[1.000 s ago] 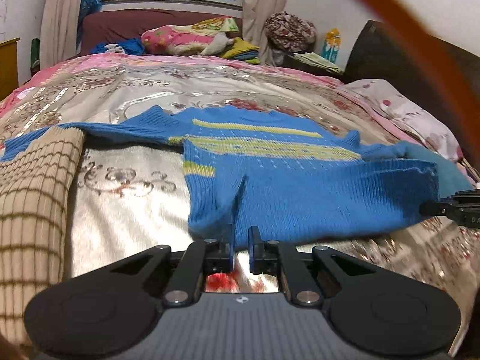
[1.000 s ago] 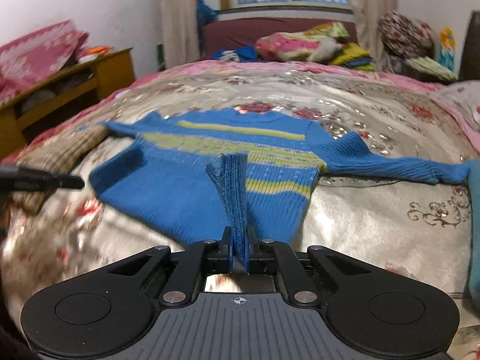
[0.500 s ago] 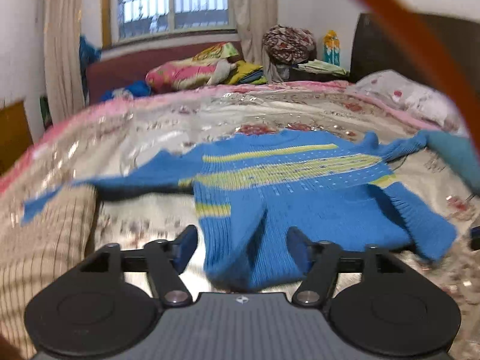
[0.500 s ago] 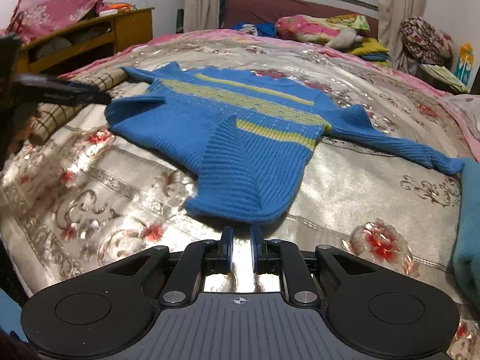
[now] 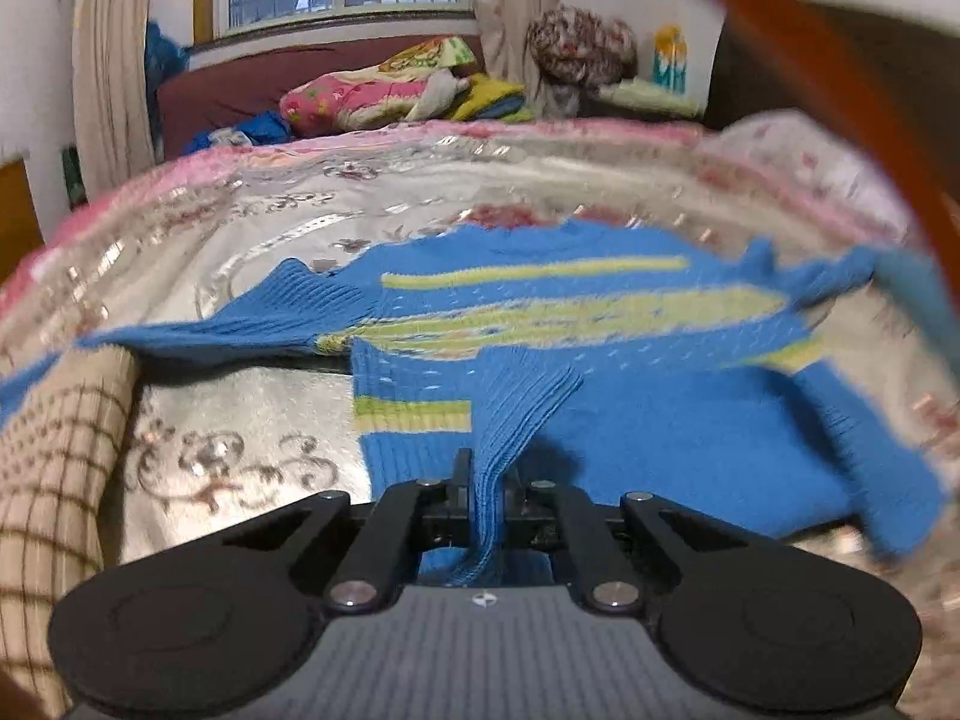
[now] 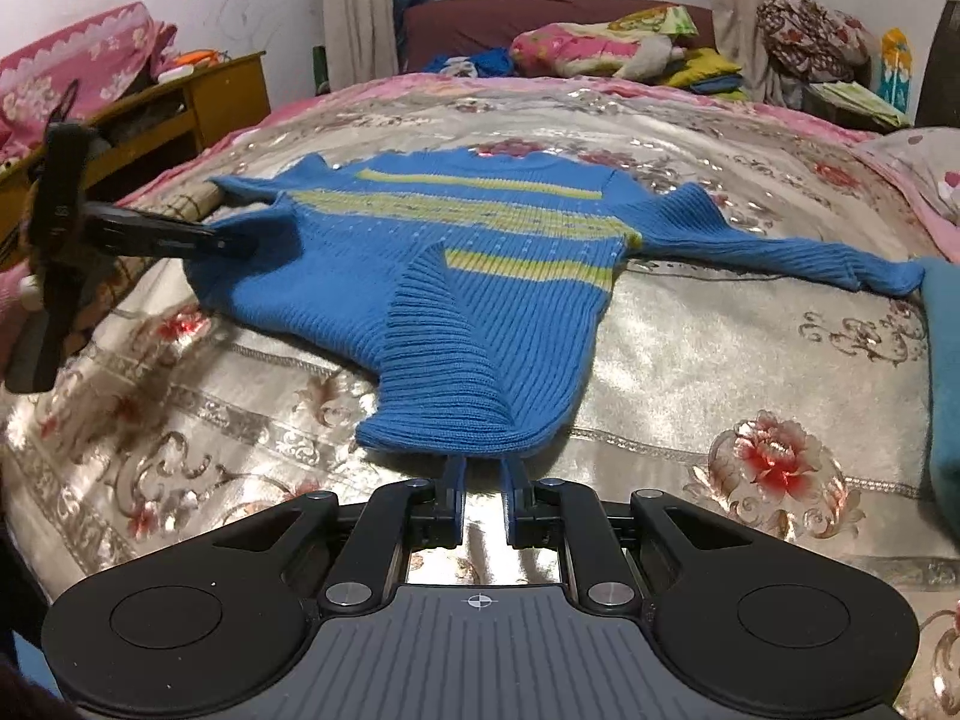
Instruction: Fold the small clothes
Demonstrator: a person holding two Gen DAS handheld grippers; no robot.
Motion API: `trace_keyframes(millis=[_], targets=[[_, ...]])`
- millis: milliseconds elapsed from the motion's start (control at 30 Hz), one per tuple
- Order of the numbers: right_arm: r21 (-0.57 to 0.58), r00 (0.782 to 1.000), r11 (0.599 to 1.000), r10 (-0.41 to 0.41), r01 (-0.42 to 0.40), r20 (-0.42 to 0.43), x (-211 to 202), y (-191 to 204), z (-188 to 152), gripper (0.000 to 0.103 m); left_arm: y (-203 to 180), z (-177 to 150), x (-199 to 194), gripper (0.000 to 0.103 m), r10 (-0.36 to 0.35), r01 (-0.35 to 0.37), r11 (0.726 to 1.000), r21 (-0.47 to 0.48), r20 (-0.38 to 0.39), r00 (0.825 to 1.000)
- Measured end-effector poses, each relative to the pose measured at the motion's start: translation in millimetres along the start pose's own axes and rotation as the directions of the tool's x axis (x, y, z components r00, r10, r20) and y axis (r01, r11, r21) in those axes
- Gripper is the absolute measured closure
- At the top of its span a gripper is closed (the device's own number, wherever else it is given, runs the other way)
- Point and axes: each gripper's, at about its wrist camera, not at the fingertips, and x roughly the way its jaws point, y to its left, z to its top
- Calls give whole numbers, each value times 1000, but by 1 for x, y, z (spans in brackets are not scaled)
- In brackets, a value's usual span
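**Left tool clamping the sweater, right tool empty at the hem**

The blue sweater (image 6: 480,276) is lying spread on the bed (image 6: 720,372), with its yellow stripes across the chest. The left tool (image 5: 483,492) has just been closing, and its jaws are now pinching a ridge of the ribbed knit, which is rising from the tool toward the body of the sweater. In the right wrist view this same tool (image 6: 234,247) is reaching in from the left side and touching the sweater's left edge. The right tool (image 6: 485,474) is sitting just in front of the hem; its jaws are standing slightly apart with nothing between them. One sleeve (image 6: 780,252) is stretching out to the right of the right tool.
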Motion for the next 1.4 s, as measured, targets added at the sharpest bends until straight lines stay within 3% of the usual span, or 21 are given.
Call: trace_keyframes(millis=[100, 200, 367, 533, 633, 667, 767, 833, 900, 1033, 1167, 1200, 1233, 1300, 1400], targets=[[10, 1000, 1000, -2, 2, 8, -2, 2, 0, 89, 4, -8, -29, 90, -82, 83, 995, -50, 26, 996], [9, 1000, 1000, -2, 2, 15, -6, 3, 0, 89, 7, -22, -58, 90, -119, 121, 990, -71, 32, 992], [7, 1000, 1000, 4, -4, 14, -11, 8, -1, 89, 16, -51, -94, 90, -80, 80, 994, -72, 4, 997], [3, 999, 1000, 14, -14, 31, -18, 18, 1, 89, 19, -60, -102, 87, -27, 25, 994, -105, -15, 1000], [-6, 999, 1000, 7, -7, 47, -22, 28, 3, 85, 3, -58, -104, 79, -28, 28, 997, -73, -1, 1000], [-10, 999, 1000, 3, -2, 50, -22, 31, 4, 84, -6, -56, -104, 71, -27, 28, 998, -50, 8, 1000], [-21, 997, 999, -29, 30, 68, -18, 38, 8, 71, -28, -53, -100, 55, -16, 16, 1000, 0, 31, 999], [-34, 996, 998, -51, 54, 79, -10, 42, 10, 53, -41, -54, -95, 49, 2, -3, 999, 32, 30, 1000], [-36, 995, 997, -65, 68, 75, 1, 46, 12, 43, -51, -56, -87, 37, 23, -24, 998, 63, 14, 1000], [-72, 992, 993, -92, 98, 81, 27, 50, 16, 37, -70, -63, -59, 24, 119, -116, 974, 197, -7, 993], [-119, 990, 983, -136, 140, 41, 57, 45, 20, 39, -73, -65, -31, 24, 199, -187, 947, 260, -22, 980], [-115, 990, 983, -138, 140, 29, 61, 43, 21, 41, -71, -64, -27, 26, 210, -197, 947, 255, -24, 977], [-97, 992, 987, -129, 129, 12, 64, 37, 24, 50, -67, -63, -25, 30, 207, -194, 951, 239, -30, 978], [-56, 995, 993, -102, 102, -5, 64, 28, 27, 68, -58, -59, -24, 62, 186, -173, 968, 184, -53, 981], [-23, 998, 998, -63, 62, -13, 55, 16, 33, 87, -41, -55, -31, 86, 141, -135, 988, 77, -76, 987]])
